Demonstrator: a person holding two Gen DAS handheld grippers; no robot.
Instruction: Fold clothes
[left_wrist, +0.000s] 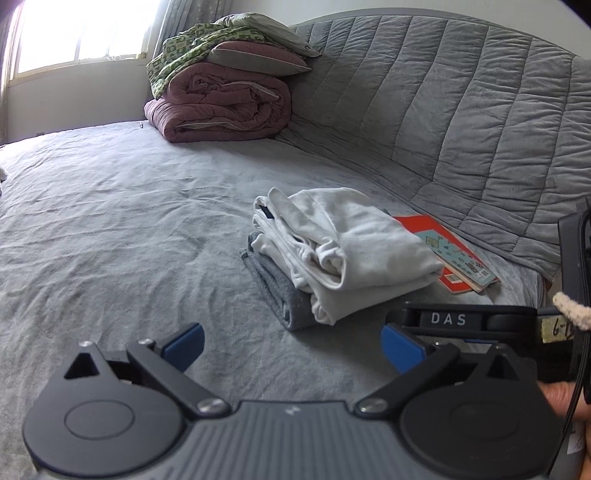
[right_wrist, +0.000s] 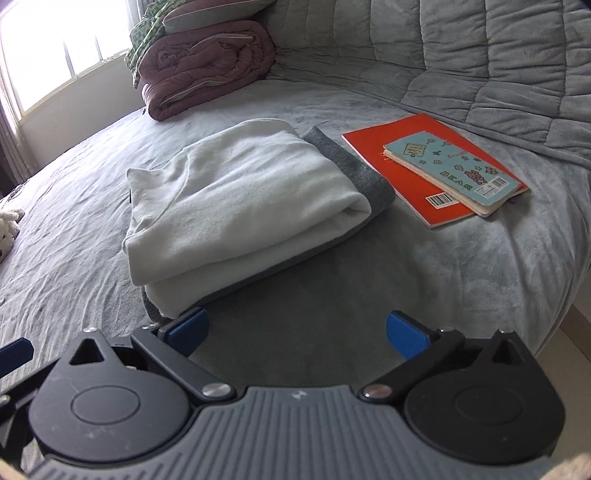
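A folded white garment (left_wrist: 343, 247) (right_wrist: 236, 206) lies on top of a folded grey garment (left_wrist: 277, 291) (right_wrist: 354, 173) on the grey bed sheet (left_wrist: 110, 229) (right_wrist: 424, 280). My left gripper (left_wrist: 291, 347) is open, short of the stack, with only sheet between its blue pads. My right gripper (right_wrist: 297, 332) is open too, its left pad close to the near edge of the stack, nothing between the fingers. The right gripper's black body (left_wrist: 469, 321) shows at the right of the left wrist view, with a hand (left_wrist: 565, 398) behind it.
A red notebook (right_wrist: 417, 170) (left_wrist: 424, 225) with a light blue booklet (right_wrist: 450, 173) on it lies right of the stack. A rolled maroon quilt (left_wrist: 221, 103) (right_wrist: 207, 66) with pillows sits at the back, against a grey quilted backrest (left_wrist: 461, 110). A plush toy (right_wrist: 9, 225) lies far left.
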